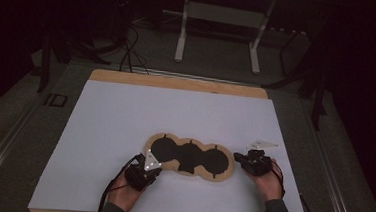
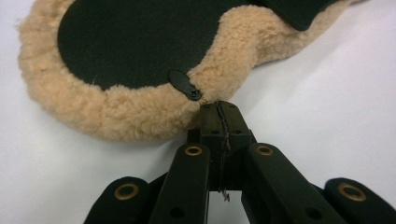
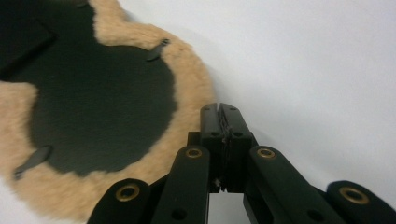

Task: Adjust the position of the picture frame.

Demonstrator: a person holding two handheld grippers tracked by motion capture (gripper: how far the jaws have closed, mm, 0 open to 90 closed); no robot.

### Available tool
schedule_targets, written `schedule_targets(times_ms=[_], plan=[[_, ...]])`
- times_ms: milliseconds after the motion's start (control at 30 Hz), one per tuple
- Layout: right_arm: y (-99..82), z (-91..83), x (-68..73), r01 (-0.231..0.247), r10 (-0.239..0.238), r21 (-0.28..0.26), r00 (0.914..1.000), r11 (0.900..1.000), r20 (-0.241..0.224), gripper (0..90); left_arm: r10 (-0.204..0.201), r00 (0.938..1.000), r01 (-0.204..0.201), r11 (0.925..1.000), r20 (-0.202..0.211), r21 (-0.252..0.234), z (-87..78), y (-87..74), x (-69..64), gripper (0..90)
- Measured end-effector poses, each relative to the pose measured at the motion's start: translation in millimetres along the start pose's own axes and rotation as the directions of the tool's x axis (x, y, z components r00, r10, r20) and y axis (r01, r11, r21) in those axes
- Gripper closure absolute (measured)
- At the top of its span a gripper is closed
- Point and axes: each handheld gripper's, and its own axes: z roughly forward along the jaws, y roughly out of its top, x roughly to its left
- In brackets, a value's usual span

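While both hands rest near the table's near edge, the left gripper (image 1: 147, 167) and the right gripper (image 1: 252, 159) sit at opposite ends of a fleece pad (image 1: 190, 156), a flat three-lobed piece with a tan woolly border and black centres. It lies on a white sheet (image 1: 124, 121) that covers the wooden table (image 1: 177, 82).

Seen from the left gripper view, the left gripper (image 2: 219, 109) has its fingers (image 2: 231, 123) pressed flat together, with no gap and nothing between them. Their tips touch, or all but touch, the woolly border of the fleece pad (image 2: 140, 116), which spreads ahead of them and off to their left. Just beyond the tips, a small black tab (image 2: 184, 85) lies across the border where the black centre meets the wool.

Seen from the right gripper view, the right gripper (image 3: 220, 112) also has its fingers (image 3: 233, 130) brought together, holding nothing. The fleece pad (image 3: 191, 93) lies to their left, its woolly edge just beside the tips; whether it touches them I cannot tell. To their right is bare white sheet (image 3: 317, 70). A black tab (image 3: 158, 50) crosses the border farther ahead of the fingers, and another black tab (image 3: 32, 161) sits at the pad's edge well off to their left.
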Motion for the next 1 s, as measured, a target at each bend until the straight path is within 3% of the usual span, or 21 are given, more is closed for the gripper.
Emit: schedule_targets(times_ms=[200,467,767,900,1000], plan=[[0.7,10.5,-3.4,-0.040,0.040,0.026,0.9992,0.9989,0.002,89.5,-0.029,0.9995,0.029,0.9996,-0.011,-0.003,4.1,3.3,11.3,90.0],[4.6,23.3,1.2,-0.040,0.040,0.050,0.9992,0.9979,0.000,89.9,-0.049,0.9987,0.049,0.9988,-0.015,-0.005,7.7,6.8,19.7,90.0],[2.1,23.3,2.5,-0.072,0.072,0.050,0.9973,0.9962,-0.013,90.0,-0.045,0.9988,0.045,0.9990,-0.020,-0.006,8.9,7.6,22.0,90.0],[2.1,21.6,5.5,-0.074,0.074,0.056,0.9972,0.9957,-0.005,90.0,-0.032,0.9993,0.032,0.9995,-0.021,0.000,11.1,8.4,20.1,90.0],[1.1,18.4,10.0,-0.050,0.050,0.063,0.9987,0.9968,-0.002,90.0,-0.037,0.9992,0.037,0.9993,-0.016,-0.003,10.9,8.0,22.3,90.0]])
